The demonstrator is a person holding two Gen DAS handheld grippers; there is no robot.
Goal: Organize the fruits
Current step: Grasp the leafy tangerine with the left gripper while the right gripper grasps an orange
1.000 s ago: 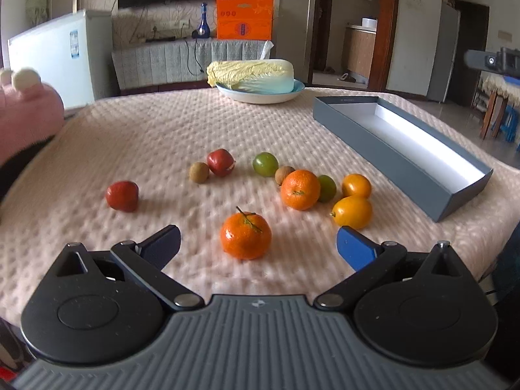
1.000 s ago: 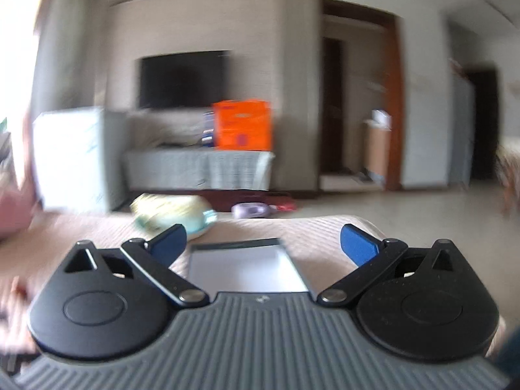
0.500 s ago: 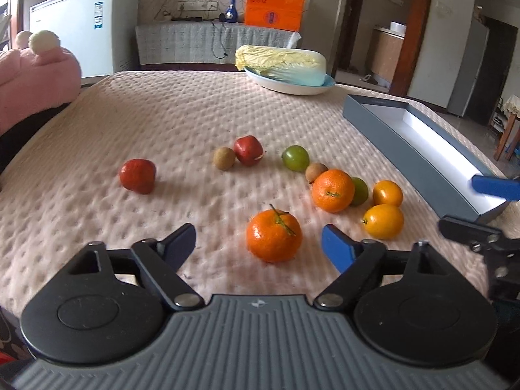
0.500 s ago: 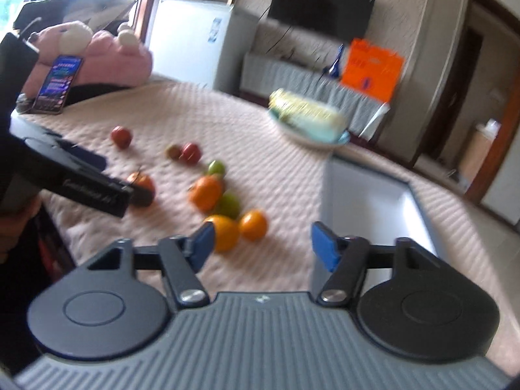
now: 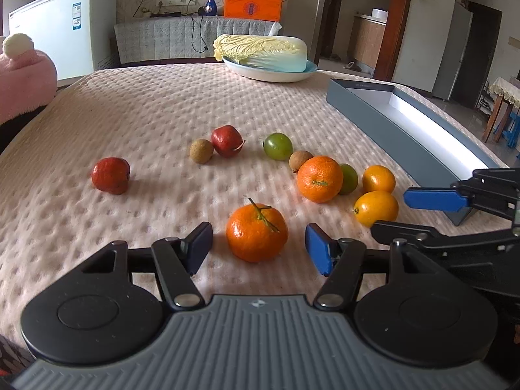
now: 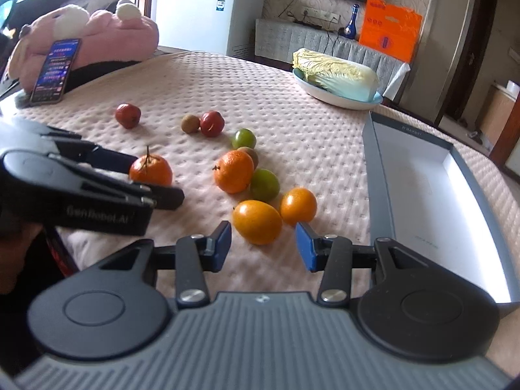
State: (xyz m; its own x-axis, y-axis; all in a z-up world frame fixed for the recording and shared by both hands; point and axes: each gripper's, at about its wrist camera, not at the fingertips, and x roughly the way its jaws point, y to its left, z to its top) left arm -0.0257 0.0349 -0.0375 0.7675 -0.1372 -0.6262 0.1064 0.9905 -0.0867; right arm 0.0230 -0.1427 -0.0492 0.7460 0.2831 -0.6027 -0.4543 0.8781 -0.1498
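Left gripper (image 5: 258, 247) open around stemmed tangerine (image 5: 256, 237), not touching; body reads "GenRobot.AI". Right gripper (image 6: 263, 243) open, empty, just before yellow-orange fruit (image 6: 257, 222). Box (image 6: 419, 175) lettering illegible.

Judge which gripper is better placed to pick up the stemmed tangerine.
Left. The left gripper is open with the stemmed tangerine lying right between its fingers. The right gripper is open around the yellow fruit near the box instead.
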